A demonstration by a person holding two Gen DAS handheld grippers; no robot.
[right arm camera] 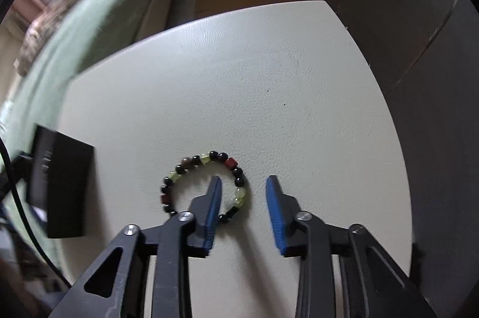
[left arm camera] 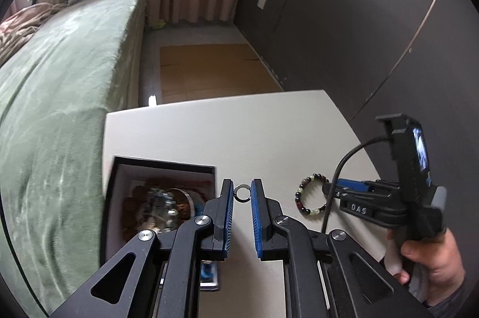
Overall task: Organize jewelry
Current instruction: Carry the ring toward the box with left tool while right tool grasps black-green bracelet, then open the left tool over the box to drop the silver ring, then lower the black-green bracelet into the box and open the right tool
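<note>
A small dark metal ring (left arm camera: pixel 242 192) sits between the fingertips of my left gripper (left arm camera: pixel 242 189); whether the pads pinch it I cannot tell. A beaded bracelet (right arm camera: pixel 206 186) of black, green and red beads lies on the white table (right arm camera: pixel 254 78); it also shows in the left wrist view (left arm camera: pixel 311 198). My right gripper (right arm camera: pixel 244 183) is open, its left finger (right arm camera: pixel 214 198) inside the bracelet's loop and its right finger outside. A black open jewelry box (left arm camera: pixel 161 198) with several pieces inside stands left of the left gripper.
The box also shows at the left in the right wrist view (right arm camera: pixel 63 183). A bed with a green blanket (left arm camera: pixel 60 96) runs along the table's left side. A dark wall (left arm camera: pixel 359 18) stands to the right. Cardboard (left arm camera: pixel 209 69) lies on the floor beyond the table.
</note>
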